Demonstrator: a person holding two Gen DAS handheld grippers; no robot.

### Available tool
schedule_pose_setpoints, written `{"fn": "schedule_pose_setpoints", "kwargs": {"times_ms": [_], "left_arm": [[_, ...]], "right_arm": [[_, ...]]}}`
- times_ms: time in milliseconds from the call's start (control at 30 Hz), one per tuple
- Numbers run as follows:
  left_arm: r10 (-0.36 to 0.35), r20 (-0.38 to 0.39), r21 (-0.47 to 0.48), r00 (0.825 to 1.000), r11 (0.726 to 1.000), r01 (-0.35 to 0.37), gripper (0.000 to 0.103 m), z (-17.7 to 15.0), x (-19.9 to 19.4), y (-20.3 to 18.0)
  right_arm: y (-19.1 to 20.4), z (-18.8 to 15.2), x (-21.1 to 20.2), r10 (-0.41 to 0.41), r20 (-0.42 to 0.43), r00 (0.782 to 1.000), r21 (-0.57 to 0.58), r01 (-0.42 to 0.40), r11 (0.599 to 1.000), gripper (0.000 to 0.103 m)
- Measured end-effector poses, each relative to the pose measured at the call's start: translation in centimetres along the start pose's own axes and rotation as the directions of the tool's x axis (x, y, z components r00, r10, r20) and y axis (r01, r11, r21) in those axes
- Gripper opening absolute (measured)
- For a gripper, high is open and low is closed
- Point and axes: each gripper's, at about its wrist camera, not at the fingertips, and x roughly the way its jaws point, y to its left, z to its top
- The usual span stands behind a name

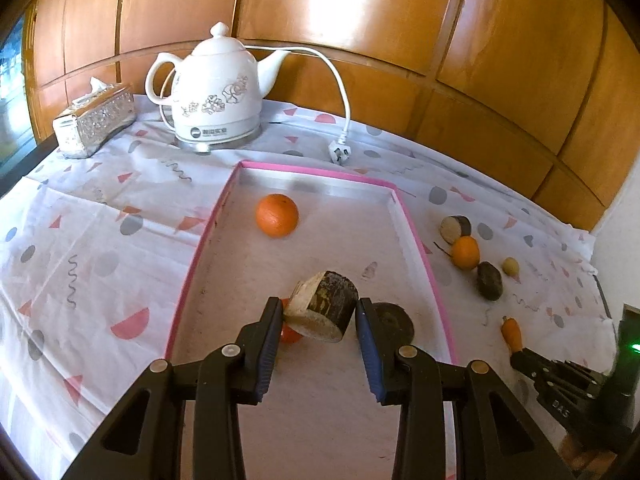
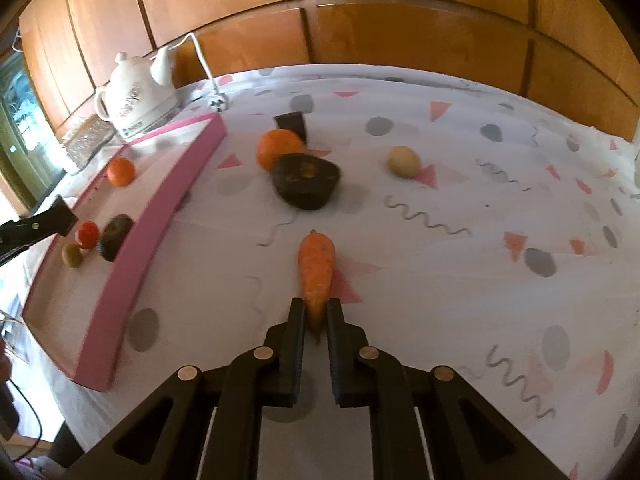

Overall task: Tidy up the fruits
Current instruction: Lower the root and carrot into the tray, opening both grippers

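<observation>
My left gripper (image 1: pixel 319 314) is shut on a dark cut chunk (image 1: pixel 326 300) with a pale face, held over the pink-rimmed tray (image 1: pixel 188 280). In the tray lie an orange (image 1: pixel 277 216), a red tomato (image 1: pixel 289 334) half hidden under the chunk, and a dark round piece (image 1: pixel 394 320). My right gripper (image 2: pixel 315 308) is shut on the thin end of a carrot (image 2: pixel 316 264) that lies on the cloth right of the tray. On the cloth beyond it lie an orange (image 2: pixel 278 148), a dark avocado-like piece (image 2: pixel 306 180), a small yellowish fruit (image 2: pixel 404 161) and another dark chunk (image 2: pixel 291 123).
A white kettle (image 1: pixel 216 92) with its cord and plug (image 1: pixel 339 153) stands behind the tray, beside a glittery tissue box (image 1: pixel 94 122). Wooden panels (image 1: pixel 360 20) close off the back. An olive-coloured fruit (image 2: pixel 72 255) lies in the tray's near corner.
</observation>
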Motion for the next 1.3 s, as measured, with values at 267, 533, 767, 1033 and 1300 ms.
{"fn": "schedule_pose_setpoints", "kwargs": {"times_ms": [267,533,767,1033,1300], "left_arm": [[0.047,0.013,-0.007,0.999,0.999,-0.047,0.038,1.2,0.7,0.9],[0.093,0.022,-0.021,0.995,0.995,-0.092,0.038,2.1,1.1,1.9],[0.095,0.04,-0.024,0.995,0.995,-0.094,0.052,1.6,0.2,2.0],[0.117,0.056,-0.056,0.992,0.992,-0.114,0.063,1.2,-1.2,2.8],[0.118,0.064,-0.045,0.991,0.992,-0.116,0.064,0.4,-2.3,2.7]], "right_arm": [[2.9,0.8,-1.3,0.081,0.031,0.996,-0.049,-0.08,0.996,0.01],[7.4,2.0,-3.5,0.161,0.083,0.984,-0.156,-0.146,0.977,0.01],[9.8,3.7,-4.8,0.254,0.105,0.962,-0.188,-0.232,0.955,0.01],[14.3,3.8,-3.8,0.382,0.003,0.924,-0.221,-0.372,0.901,0.021],[15.6,2.5,-3.4,0.35,-0.006,0.937,-0.248,-0.341,0.907,0.028]]}}
